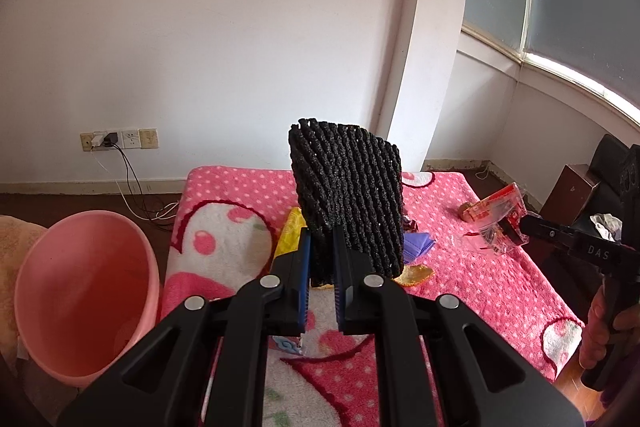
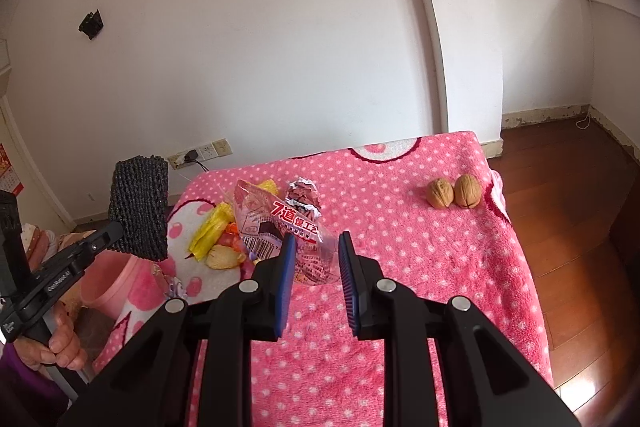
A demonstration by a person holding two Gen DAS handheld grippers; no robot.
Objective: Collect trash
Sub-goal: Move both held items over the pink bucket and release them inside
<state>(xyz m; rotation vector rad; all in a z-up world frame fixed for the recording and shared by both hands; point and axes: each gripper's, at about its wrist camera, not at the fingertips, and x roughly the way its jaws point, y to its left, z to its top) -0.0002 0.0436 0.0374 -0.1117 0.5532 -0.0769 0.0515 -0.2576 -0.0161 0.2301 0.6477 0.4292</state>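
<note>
A pink polka-dot blanket (image 2: 400,247) is covering the surface, white walls behind. The left gripper (image 1: 320,259) is clamping black foam netting (image 1: 348,195); the right gripper (image 2: 316,263) is pinching a clear snack wrapper (image 2: 288,227). A pink bin (image 1: 84,295) is standing left.

Black foam net (image 1: 348,195), pink bin (image 1: 86,297)

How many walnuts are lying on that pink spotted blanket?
2. The left walnut and the right walnut sit touching side by side near the blanket's far right corner. More might hide under the wrapper pile.
</note>
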